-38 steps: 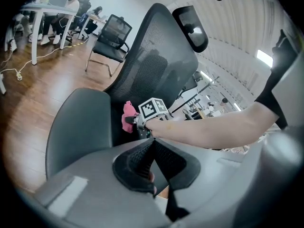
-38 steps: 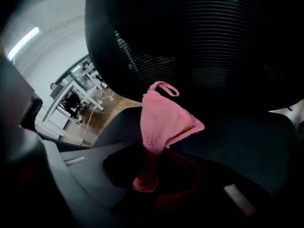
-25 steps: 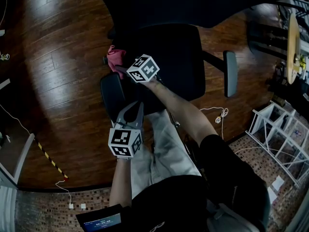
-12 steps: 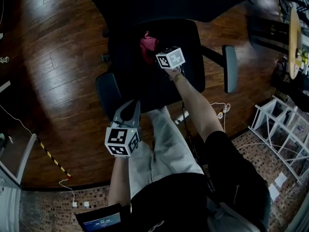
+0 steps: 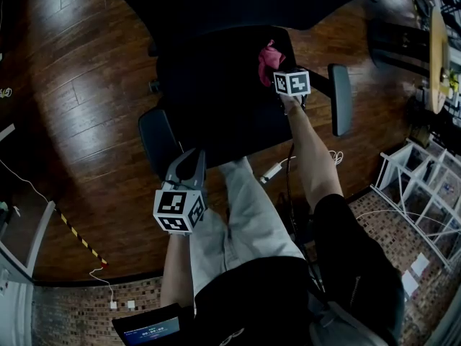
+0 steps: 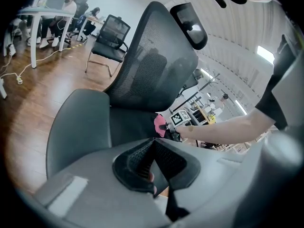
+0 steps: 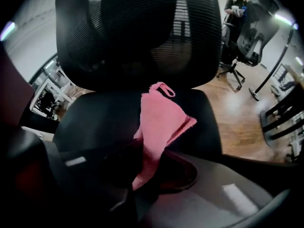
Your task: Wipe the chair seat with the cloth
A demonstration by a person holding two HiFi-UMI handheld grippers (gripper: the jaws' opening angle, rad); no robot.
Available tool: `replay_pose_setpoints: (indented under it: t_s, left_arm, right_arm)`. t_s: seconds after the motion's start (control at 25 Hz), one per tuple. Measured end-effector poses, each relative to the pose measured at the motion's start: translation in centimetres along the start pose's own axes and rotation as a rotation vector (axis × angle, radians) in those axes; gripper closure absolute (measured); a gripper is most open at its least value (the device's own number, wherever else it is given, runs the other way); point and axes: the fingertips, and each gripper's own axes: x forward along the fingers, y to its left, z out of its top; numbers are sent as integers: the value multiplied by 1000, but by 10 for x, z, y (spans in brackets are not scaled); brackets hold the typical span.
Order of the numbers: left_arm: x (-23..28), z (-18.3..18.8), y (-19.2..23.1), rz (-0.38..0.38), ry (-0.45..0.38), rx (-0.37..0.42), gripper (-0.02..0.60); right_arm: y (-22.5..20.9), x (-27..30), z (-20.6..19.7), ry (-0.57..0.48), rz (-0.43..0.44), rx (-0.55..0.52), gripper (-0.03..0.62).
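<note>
On the far left, one strip of yellow-and-black tape (image 5: 75,236) lies on the dark wood floor (image 5: 86,107). There are two tools, one cloth and one office chair close by.

The left tool (image 5: 193,158) is held low over the person's light trouser leg (image 5: 248,215), just beside the chair's left armrest (image 5: 157,141) and well apart from the cloth. In the left gripper view its jaws meet at the tips with nothing between them.

The chair has two armrests. Its black seat (image 5: 212,99) fills the middle of the head view, and its mesh backrest (image 6: 152,65) carries one headrest (image 6: 190,25).

One pink cloth (image 5: 269,55) lies on the right rear part of the seat, close to the backrest. The right tool (image 5: 279,71) is just to the cloth's right and nearer the person, on an outstretched bare forearm (image 5: 310,150). The right gripper view shows its jaws closed on the cloth's lower end. The rest of the cloth spreads forward from the jaws across the seat cushion, and one small loop at its far corner reaches the foot of the backrest.

Further right stands the chair's right armrest (image 5: 341,99), apart from the cloth. One white power strip (image 5: 272,170) and its cable lie on the floor near the seat's front edge. A white wire rack (image 5: 425,200) stands at the far right.

Behind, the left gripper view shows another black chair (image 6: 111,37), and the right gripper view shows one more (image 7: 254,27).
</note>
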Motion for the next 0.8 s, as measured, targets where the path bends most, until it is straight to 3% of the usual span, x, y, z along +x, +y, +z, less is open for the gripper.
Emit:
replay_pose_setpoints:
  t_s: [0.44,0.8]
  left_arm:
    - [0,1,-1,-13,-11,-6,588]
    - [-3,3,1,-18,-25,-3,588]
  right_arm:
    - [-102,-64,-24,99,-432,21,530]
    - [-43,-29,-24,71,-316,-4,530]
